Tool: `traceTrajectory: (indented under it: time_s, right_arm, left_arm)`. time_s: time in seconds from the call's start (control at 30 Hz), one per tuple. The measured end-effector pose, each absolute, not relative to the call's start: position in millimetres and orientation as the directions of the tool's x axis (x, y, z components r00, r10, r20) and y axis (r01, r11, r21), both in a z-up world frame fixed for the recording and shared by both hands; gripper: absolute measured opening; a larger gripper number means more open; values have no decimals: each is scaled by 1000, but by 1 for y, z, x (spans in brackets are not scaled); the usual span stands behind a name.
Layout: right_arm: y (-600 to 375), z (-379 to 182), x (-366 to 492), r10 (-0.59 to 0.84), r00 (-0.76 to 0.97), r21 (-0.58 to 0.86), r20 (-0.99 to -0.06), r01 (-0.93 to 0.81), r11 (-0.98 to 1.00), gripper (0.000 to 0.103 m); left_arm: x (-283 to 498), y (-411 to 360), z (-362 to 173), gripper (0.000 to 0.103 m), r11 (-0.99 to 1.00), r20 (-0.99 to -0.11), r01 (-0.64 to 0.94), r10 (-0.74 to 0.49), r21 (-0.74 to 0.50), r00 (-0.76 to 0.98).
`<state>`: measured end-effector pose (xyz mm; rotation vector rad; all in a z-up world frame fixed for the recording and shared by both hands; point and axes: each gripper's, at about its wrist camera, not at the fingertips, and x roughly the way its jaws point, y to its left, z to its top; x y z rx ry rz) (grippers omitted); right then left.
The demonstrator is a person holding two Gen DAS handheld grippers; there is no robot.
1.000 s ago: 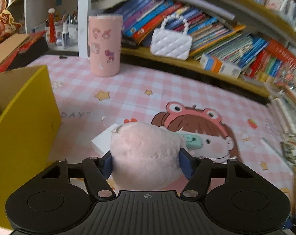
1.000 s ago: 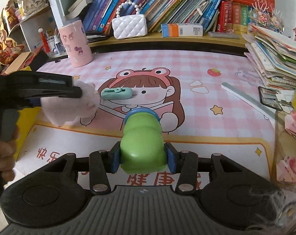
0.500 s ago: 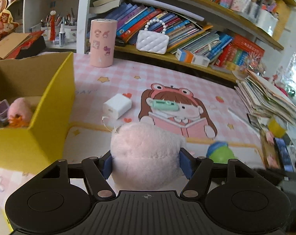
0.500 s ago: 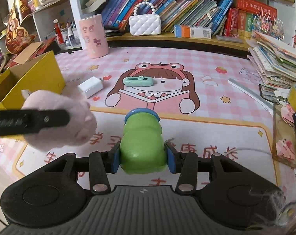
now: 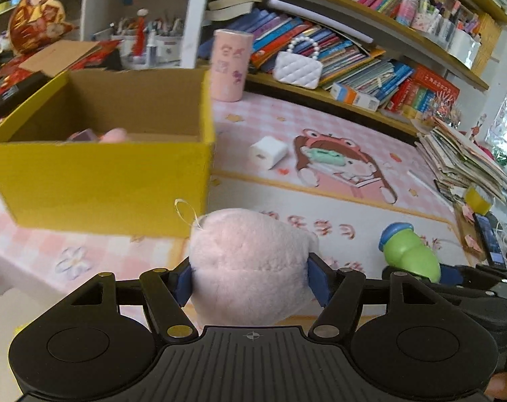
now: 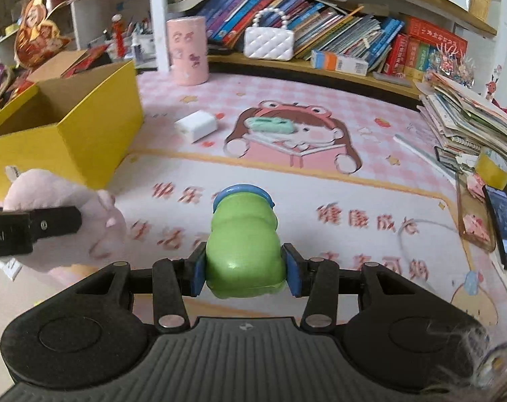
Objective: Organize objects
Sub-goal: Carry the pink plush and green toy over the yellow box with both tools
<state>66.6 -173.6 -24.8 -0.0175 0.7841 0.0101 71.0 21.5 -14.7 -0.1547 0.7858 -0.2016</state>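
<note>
The left claw (image 5: 250, 278) is clenched on a pink plush toy (image 5: 250, 264), its blue pads (image 5: 183, 283) pressed into the fur on both sides; a thin loop of cord stands up from the top of the toy. The toy hangs above the near edge of the table (image 5: 320, 214), just in front of the yellow cardboard box (image 5: 99, 181), whose open top shows a purple item and a pink one lying inside (both too blurred to name).

The right claw (image 6: 243, 269) is grasping a green squeeze toy with a blue cap (image 6: 243, 248), cap pointing away from the camera, held over the cartoon play mat (image 6: 354, 181) that covers the table. From the right wrist view the plush toy sits at far left, beside the box's near corner.

On the mat, a white charger block (image 6: 196, 125) lies just right of the box, and a mint-green clip-like object (image 6: 270, 124) rests on the printed girl's face, well apart from both claws. A pink cylindrical container (image 6: 188, 55) stands at the back of the table, near a white quilted handbag (image 6: 268, 42) on the lower bookshelf. A stack of papers and books (image 6: 471, 117) and a phone (image 6: 504, 221) lie at the right edge.
</note>
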Motion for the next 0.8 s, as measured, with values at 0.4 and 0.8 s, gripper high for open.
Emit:
traceTrajectory:
  time_s: [0.4,0.8]
  right_arm:
    - [-119,-25,22,6,698,-5,-716,-14,1000,43]
    - [-63,-32,-2,89,659,26,-747,-104,994,43]
  left_arm:
    - [39,73,-13,67,962,-672,161,-270,-221,690]
    - [2,117,-12,67,969,-673,147,-244,-199,699]
